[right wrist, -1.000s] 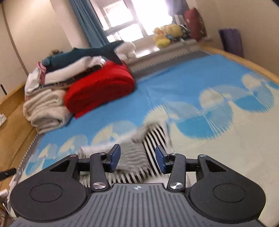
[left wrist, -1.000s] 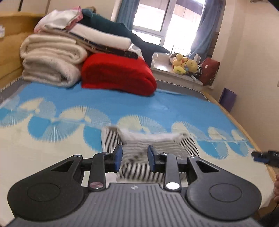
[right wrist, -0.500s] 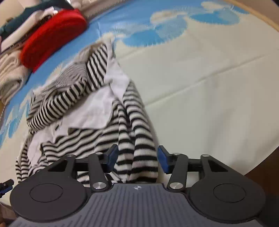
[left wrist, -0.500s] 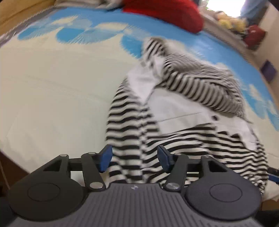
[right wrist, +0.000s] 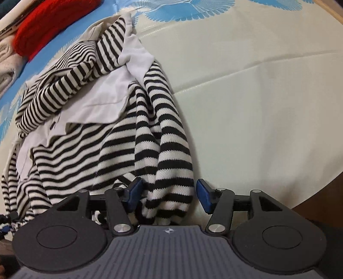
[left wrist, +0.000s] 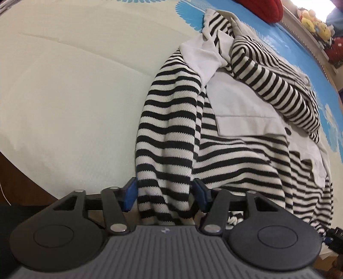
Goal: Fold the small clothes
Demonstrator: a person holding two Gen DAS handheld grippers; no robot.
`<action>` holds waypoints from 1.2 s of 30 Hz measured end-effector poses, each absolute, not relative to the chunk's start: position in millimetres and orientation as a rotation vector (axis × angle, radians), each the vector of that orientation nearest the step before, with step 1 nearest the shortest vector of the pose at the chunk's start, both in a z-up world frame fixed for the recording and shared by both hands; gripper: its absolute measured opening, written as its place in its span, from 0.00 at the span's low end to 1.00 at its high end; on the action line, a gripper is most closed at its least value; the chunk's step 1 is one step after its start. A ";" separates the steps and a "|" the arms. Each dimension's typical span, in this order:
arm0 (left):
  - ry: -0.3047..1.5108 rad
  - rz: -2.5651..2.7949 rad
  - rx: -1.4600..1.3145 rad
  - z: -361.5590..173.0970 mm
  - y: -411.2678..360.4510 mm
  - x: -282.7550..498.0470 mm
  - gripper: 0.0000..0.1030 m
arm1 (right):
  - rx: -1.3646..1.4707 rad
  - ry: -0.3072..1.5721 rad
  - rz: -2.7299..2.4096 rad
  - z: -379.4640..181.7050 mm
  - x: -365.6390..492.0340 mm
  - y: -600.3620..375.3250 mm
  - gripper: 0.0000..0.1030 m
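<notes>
A bed (left wrist: pixel 64 90) with a cream and blue patterned cover carries a rumpled black-and-white striped garment (left wrist: pixel 235 128) near its front edge, its white lining turned out in places and one sleeve hanging toward each front-edge side. A red folded blanket (right wrist: pixel 49 28) lies toward the bed's far edge, and plush toys (left wrist: pixel 315 16) sit beyond the far corner. The left gripper (left wrist: pixel 164 194) has its jaws spread around one striped sleeve end, not clamped. The right gripper (right wrist: pixel 168 195) likewise stands released around the other sleeve end.
</notes>
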State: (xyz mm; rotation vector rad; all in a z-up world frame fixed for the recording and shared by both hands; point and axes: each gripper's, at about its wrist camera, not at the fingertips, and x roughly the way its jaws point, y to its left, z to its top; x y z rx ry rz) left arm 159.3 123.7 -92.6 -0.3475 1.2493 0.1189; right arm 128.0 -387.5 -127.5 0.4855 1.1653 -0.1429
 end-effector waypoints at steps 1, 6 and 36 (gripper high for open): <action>1.250 0.102 -0.338 -92.6 121.7 158.5 0.21 | 0.489 1.164 -0.132 -127.2 127.4 -387.1 0.49; 1.182 0.055 -0.312 -77.8 118.7 150.2 0.08 | 0.513 1.092 -0.088 -108.7 119.4 -389.7 0.06; 1.258 0.017 -0.278 -79.1 114.3 140.9 0.08 | 0.464 1.179 -0.139 -124.6 106.5 -388.0 0.08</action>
